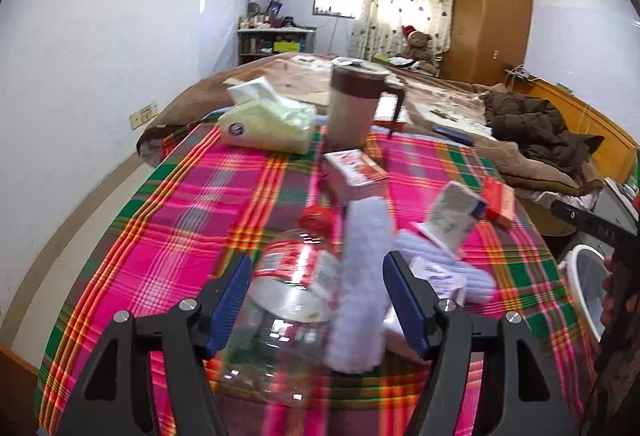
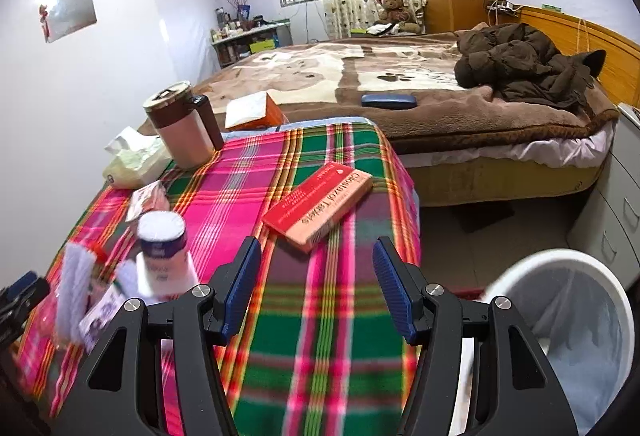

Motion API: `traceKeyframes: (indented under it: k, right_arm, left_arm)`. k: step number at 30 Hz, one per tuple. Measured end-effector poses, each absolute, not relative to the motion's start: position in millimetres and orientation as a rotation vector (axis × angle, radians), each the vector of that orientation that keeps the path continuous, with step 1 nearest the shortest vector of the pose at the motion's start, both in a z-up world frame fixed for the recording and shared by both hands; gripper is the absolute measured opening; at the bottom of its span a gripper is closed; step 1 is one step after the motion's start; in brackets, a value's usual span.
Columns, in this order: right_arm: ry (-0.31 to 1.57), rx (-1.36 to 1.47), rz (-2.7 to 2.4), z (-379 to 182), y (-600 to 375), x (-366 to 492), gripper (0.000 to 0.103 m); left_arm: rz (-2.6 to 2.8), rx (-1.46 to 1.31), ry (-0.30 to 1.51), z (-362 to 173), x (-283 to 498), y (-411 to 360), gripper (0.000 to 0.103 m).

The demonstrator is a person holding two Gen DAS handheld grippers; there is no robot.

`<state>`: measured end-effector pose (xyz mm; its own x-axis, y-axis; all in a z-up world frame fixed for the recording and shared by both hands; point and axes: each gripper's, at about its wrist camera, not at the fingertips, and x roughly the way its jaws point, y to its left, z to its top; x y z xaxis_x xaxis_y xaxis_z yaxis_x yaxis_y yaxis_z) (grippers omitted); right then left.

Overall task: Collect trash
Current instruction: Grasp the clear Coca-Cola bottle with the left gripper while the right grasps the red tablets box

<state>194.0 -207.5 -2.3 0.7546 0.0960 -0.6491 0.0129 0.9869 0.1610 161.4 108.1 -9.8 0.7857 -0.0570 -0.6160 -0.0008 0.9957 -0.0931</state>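
Plaid cloth (image 1: 192,204) in pink, green and orange covers the tabletop in the left wrist view. The left tongs (image 1: 316,300) stand part open, their blue pads on either side of a clear plastic bottle (image 1: 280,300) with a red cap and red label, which lies on its side. A white fuzzy roll (image 1: 360,276) leans up between the pads too. Motion blur makes it impossible to tell whether either pad touches the bottle. Just beyond lie a small red-and-white box (image 1: 354,166), a tilted white carton (image 1: 454,216) and a red box (image 1: 498,202) near the right edge. At the far end stand a brown-and-pink mug (image 1: 356,104) and a soft tissue pack (image 1: 268,124). At the right edge, part of the white bin (image 1: 588,288) shows, along with a hand (image 1: 610,300) on the other tool.

The right wrist view shows what the first hides: the whole mouth of the white bin (image 2: 560,336), lined with a pale bag, on the floor just beside the tabletop's corner. The right tongs (image 2: 316,284) are part open and empty above bare cloth. The red box (image 2: 320,206) lies flat just beyond them, its printed lettering legible here. The white carton (image 2: 164,256) and the fuzzy roll (image 2: 74,284) sit blurred at the left; the bottle cannot be made out. Behind, a bed (image 2: 360,92) carries a brown jacket (image 2: 524,64).
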Motion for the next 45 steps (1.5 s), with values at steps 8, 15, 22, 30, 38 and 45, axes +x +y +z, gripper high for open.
traceKeyframes:
  k: [8,15,22,30,38,45]
  right_arm:
    - [0.800,0.171,0.005,-22.9,-204.6,240.6,0.064]
    - [0.867,0.256,-0.026,-35.1,-211.9,275.1,0.068]
    - [0.918,0.223,-0.049,-43.1,-199.3,295.7,0.068]
    - [0.954,0.120,-0.059,-44.4,-175.8,307.0,0.073]
    - [0.965,0.008,-0.032,-46.8,-155.7,293.3,0.074]
    - [0.964,0.020,-0.040,-47.1,-158.8,291.9,0.074]
  left_arm:
    - [-0.024,-0.086,0.740,-31.5,179.3,122.7,0.071]
    - [-0.041,-0.077,0.756,-39.5,185.8,123.4,0.075]
    - [-0.057,-0.096,0.800,-48.1,193.1,129.8,0.075]
    - [-0.054,-0.088,0.809,-48.3,199.1,132.5,0.075]
    - [-0.032,-0.116,0.838,-54.1,205.3,138.9,0.075]
    - [-0.027,-0.113,0.859,-56.5,216.6,140.5,0.075]
